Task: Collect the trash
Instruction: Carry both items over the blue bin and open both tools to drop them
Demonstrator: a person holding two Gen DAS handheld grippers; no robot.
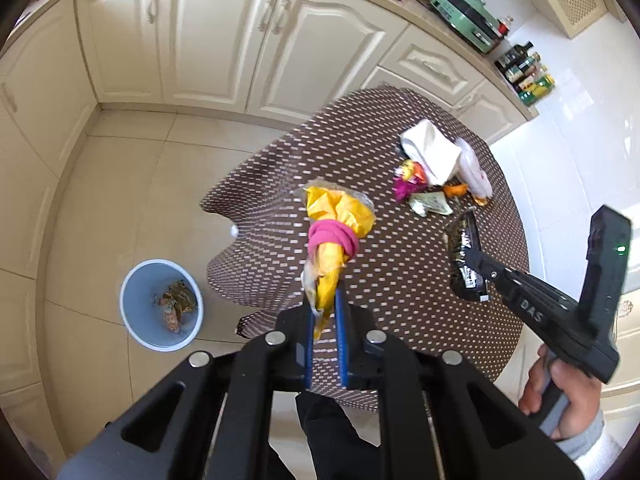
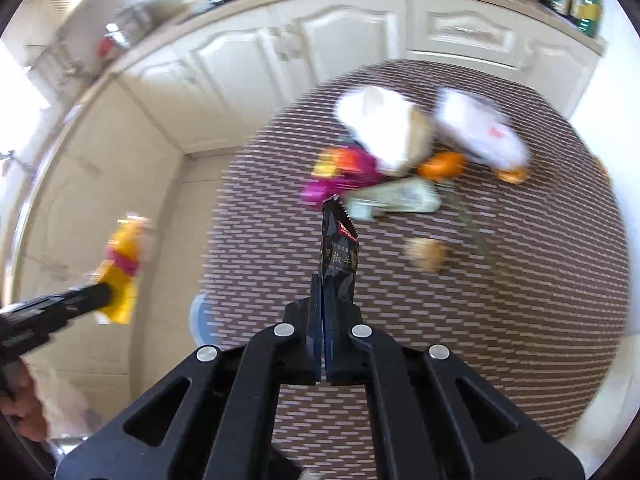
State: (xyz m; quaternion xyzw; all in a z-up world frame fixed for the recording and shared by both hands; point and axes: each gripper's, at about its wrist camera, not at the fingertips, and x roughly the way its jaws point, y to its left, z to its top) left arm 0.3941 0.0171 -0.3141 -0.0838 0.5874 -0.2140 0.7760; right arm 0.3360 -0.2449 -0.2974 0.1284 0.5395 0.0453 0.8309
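My left gripper [image 1: 325, 300] is shut on a yellow wrapper with a pink band [image 1: 334, 236] and holds it above the left edge of the round table [image 1: 400, 280]. It also shows in the right wrist view [image 2: 120, 276]. My right gripper [image 2: 323, 280] is shut on a black snack packet [image 2: 338, 248], held above the table; the packet also shows in the left wrist view [image 1: 466, 256]. A pile of trash [image 1: 436, 172] lies on the far side of the table: white paper, a plastic bag, pink and orange wrappers, orange peel. A blue bin [image 1: 162, 304] stands on the floor left of the table.
The bin holds some brown trash. Cream kitchen cabinets [image 1: 240, 40] run along the back and left. The counter carries a green appliance [image 1: 466, 16] and bottles [image 1: 526, 72]. A brown nut-like piece [image 2: 426, 254] lies on the table in the right wrist view.
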